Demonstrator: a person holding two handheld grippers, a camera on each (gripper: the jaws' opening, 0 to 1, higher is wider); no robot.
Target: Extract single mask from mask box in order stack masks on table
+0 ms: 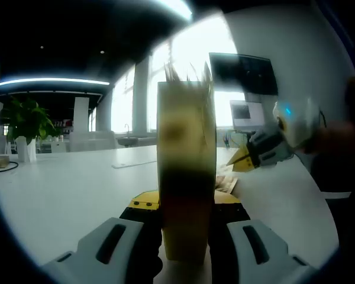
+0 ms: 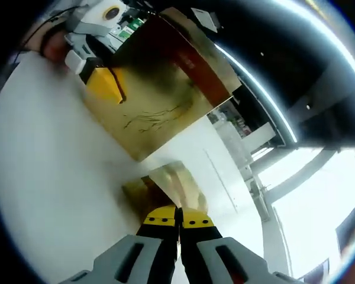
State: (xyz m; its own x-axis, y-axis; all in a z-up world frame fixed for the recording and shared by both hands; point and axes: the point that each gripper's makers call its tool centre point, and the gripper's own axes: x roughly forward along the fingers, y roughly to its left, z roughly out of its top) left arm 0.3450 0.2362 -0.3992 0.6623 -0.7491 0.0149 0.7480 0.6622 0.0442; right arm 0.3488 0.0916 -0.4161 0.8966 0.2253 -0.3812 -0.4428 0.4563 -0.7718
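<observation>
My left gripper (image 1: 186, 204) is shut on the tan mask box (image 1: 186, 177), holding it upright just above the white table (image 1: 71, 183); white mask edges poke out of its open top. In the right gripper view the same box (image 2: 154, 100) is at the upper left, with the left gripper (image 2: 103, 83) clamped on its end. My right gripper (image 2: 178, 222) is shut on a thin golden mask (image 2: 174, 177) low over the table (image 2: 47, 177), with another golden mask (image 2: 136, 190) lying under it. The right gripper (image 1: 244, 158) hovers over this small pile (image 1: 226, 184) beside the box.
A potted plant (image 1: 26, 121) and a dark cable (image 1: 3, 168) are at the table's far left. A flat white strip (image 1: 133, 164) lies mid-table. A dark screen (image 1: 242, 74) hangs at the back right, and a person's dark sleeve (image 1: 343, 165) is at the right.
</observation>
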